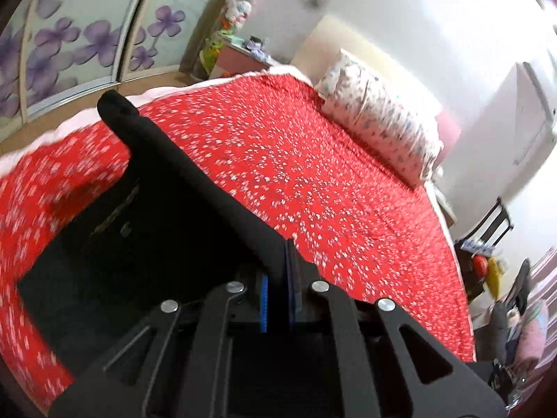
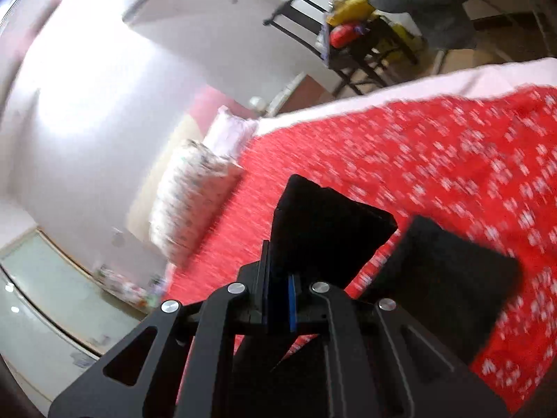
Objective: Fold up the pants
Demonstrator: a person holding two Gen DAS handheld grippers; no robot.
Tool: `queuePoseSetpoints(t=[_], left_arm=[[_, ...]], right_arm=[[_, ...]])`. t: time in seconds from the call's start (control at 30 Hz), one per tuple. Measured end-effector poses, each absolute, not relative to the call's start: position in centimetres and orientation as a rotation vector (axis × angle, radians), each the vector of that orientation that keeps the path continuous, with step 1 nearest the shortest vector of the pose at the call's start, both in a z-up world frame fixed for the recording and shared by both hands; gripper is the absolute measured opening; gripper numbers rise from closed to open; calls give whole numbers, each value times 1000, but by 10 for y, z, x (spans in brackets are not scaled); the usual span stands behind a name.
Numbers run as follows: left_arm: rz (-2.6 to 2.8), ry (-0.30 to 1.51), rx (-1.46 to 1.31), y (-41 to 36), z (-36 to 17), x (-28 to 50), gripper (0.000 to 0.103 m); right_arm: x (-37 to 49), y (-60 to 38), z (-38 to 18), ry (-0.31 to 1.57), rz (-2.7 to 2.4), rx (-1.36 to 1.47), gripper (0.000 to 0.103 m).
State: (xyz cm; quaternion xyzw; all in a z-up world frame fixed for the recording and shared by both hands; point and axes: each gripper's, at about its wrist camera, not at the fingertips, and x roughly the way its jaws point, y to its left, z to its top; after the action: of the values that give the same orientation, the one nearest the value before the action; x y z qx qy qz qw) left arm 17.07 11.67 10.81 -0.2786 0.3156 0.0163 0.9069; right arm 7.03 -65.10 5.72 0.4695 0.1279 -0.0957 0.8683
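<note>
Closest to us in the left wrist view, the left tongs are pressed together on a fold of the black pants, whose long edge runs up and away to the left over the red bedspread, far from the pillow. Next, the right wrist view: our right tongs pinch another black corner of the pants, lifted above the bedspread, pillow to the left. We judge both ends held, ready to bring together.
</note>
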Motion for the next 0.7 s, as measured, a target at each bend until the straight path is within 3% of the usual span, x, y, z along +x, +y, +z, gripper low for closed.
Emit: queuePoseSetpoints(t=[0.23,0.37,0.43,0.5,0.57,0.67,0.7], left_arm=[[81,751,-643,127,18,94,10],[73,732,-712,140,1,90,16],[94,698,-726,146,4,93,24],[120,663,-775,158,5,92,45],[142,628,-827,170,4,89,49],[164,606,-915,189,-1,92,49],[164,606,-932,193,-1,93,44]], right_arm=[[45,-660,6,488,-332,983,8],[26,-662,-21,513,-372,1024,8],[20,-662,-24,510,-372,1038,8],[19,-662,-21,502,-370,1036,8],[20,-662,-17,501,-366,1026,8],[22,-661,-11,491,-357,1027,8],[22,-662,-10,488,-354,1029,8]])
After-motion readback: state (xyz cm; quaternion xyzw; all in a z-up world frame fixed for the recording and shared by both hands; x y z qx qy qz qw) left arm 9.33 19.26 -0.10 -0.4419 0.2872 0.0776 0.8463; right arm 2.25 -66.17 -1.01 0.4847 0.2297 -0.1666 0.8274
